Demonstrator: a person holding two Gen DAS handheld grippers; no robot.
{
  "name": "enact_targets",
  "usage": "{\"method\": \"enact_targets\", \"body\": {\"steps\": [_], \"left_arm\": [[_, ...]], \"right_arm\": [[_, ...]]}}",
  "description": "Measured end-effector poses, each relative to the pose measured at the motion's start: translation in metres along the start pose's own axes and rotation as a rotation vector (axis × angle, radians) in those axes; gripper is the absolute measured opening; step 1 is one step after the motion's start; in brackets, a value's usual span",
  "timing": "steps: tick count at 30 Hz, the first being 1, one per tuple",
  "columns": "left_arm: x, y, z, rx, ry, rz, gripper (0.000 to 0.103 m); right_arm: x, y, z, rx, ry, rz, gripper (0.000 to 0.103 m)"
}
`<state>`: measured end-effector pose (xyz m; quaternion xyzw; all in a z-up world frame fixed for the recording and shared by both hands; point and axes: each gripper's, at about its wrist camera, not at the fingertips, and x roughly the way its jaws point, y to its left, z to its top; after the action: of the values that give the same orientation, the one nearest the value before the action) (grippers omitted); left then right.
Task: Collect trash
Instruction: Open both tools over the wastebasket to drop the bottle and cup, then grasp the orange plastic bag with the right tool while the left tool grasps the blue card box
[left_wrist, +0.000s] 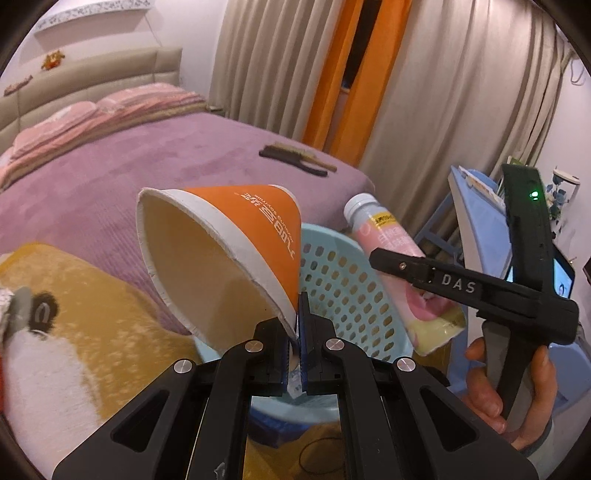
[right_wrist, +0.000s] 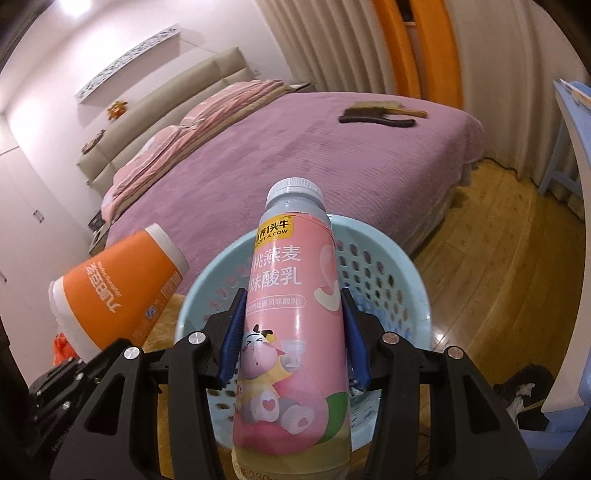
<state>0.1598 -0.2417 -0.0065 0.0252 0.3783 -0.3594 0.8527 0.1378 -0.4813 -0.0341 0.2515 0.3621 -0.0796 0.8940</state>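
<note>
- Left gripper (left_wrist: 298, 332) was nearest, fingers pinched tight on the rim of the orange paper cup (left_wrist: 229, 254), so the cup hung tilted, mouth sideways, above the basket's near edge.
- Right gripper (right_wrist: 293, 332) clamped the pink yogurt bottle (right_wrist: 291, 314) round its body, cap pointing forward.
- Both sat over the pale blue basket (right_wrist: 406, 258) on the floor by the bed (right_wrist: 295, 147), likely ready to drop in.

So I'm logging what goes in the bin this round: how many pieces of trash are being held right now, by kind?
Paper cup: 1, held by its rim in the left gripper
Yogurt bottle: 1, held in the right gripper
Total: 2, both above the basket
</note>
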Motion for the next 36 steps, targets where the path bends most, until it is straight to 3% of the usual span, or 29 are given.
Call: {"method": "enact_targets", "body": {"steps": [7,17,19,20,21,27,36], "left_arm": [[0.034,0.003,-0.003,-0.022,0.082,0.0,0.004],[0.052,0.002,-0.001,-0.042,0.116,0.014,0.006],[0.052,0.001,0.0,-0.043,0.114,0.029,0.029],[0.049,0.001,-0.001,-0.048,0.109,0.034,0.053],[0.045,0.0,-0.001,-0.048,0.097,0.035,0.064],[0.025,0.001,-0.006,-0.026,0.09,0.03,0.075],[-0.037,0.01,-0.016,-0.062,-0.005,0.004,0.077]], "right_arm": [[0.02,-0.014,-0.002,0.028,0.031,-0.028,0.046],[0.035,-0.015,0.001,0.037,0.06,-0.04,0.046],[0.038,-0.017,0.001,0.041,0.067,-0.045,0.046],[0.038,-0.018,0.001,0.048,0.066,-0.048,0.047],[0.037,-0.016,0.002,0.051,0.065,-0.045,0.05],[0.024,-0.013,0.002,0.038,0.047,-0.022,0.051],[-0.015,0.029,-0.005,-0.052,0.001,0.032,0.053]]}}
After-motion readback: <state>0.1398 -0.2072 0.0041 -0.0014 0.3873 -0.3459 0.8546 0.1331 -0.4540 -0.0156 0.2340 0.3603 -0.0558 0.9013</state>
